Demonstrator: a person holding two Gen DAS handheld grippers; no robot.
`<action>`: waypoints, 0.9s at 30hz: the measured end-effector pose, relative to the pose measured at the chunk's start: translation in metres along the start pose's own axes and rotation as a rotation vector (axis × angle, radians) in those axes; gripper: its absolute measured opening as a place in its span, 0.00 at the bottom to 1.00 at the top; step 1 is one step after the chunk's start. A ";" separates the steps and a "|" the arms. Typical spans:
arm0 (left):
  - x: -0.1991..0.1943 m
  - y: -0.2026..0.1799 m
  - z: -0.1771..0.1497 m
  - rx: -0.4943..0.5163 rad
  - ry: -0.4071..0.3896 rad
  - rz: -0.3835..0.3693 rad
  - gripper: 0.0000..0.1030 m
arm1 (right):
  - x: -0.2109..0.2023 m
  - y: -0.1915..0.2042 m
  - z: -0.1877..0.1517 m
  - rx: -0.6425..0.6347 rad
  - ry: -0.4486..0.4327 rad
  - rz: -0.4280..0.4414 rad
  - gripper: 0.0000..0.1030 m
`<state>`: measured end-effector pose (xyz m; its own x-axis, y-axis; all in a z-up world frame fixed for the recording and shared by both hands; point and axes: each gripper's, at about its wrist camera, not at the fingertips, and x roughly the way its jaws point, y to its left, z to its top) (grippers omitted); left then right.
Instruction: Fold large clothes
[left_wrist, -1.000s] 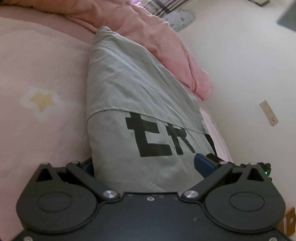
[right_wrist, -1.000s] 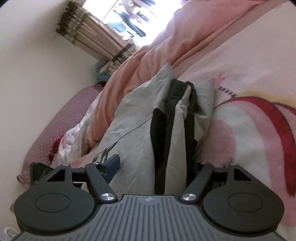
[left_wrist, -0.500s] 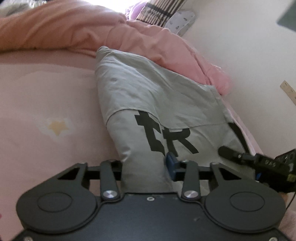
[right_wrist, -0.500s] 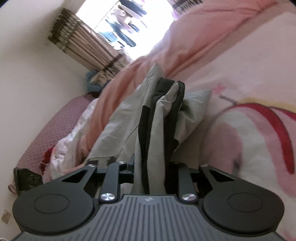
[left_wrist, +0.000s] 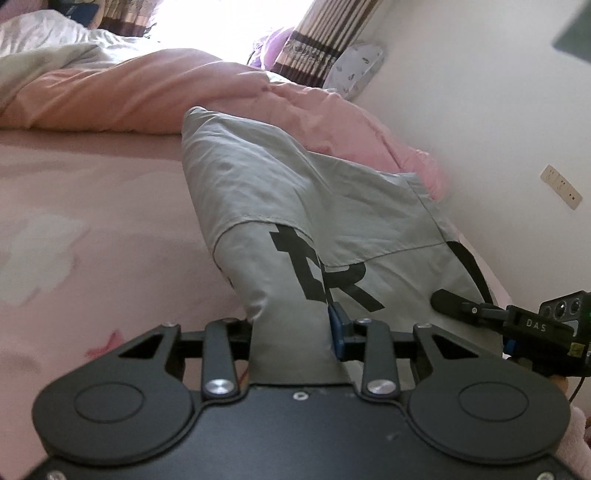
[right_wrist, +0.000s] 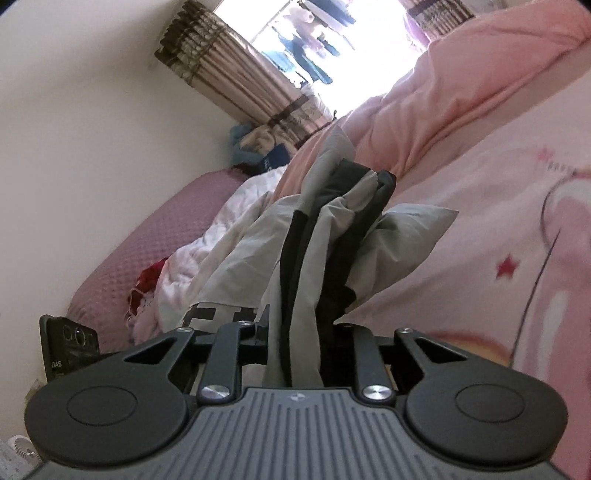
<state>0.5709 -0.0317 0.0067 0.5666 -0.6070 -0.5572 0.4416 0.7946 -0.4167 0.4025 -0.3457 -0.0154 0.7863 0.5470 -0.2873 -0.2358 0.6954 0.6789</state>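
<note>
I count one grey garment (left_wrist: 295, 206), two tools, left tool (left_wrist: 295, 334) and right tool (right_wrist: 303, 343), one pink duvet (left_wrist: 155, 92), one wall socket (left_wrist: 561, 186), and one bed (left_wrist: 92, 229).

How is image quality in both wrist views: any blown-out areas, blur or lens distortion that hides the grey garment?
Left wrist view: the window is blown out to white, the pink bedsheet looks soft, yet the grey garment and its black lettering read clearly. Right wrist view: the window glares, fisheye bends the wall edge, and the garment stays legible between the fingers.
</note>
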 end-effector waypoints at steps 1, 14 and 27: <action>-0.001 0.008 -0.007 -0.011 0.006 -0.001 0.32 | 0.004 -0.003 -0.002 0.009 0.011 -0.009 0.22; -0.023 0.066 -0.078 -0.151 -0.024 -0.029 0.63 | -0.033 -0.037 -0.033 0.089 -0.046 -0.206 0.56; -0.059 0.038 -0.182 -0.224 0.086 -0.071 0.63 | -0.084 0.017 -0.117 0.011 0.003 -0.317 0.47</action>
<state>0.4276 0.0360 -0.1075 0.4741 -0.6656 -0.5763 0.3074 0.7385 -0.6000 0.2660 -0.3253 -0.0590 0.8179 0.3051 -0.4878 0.0273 0.8263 0.5625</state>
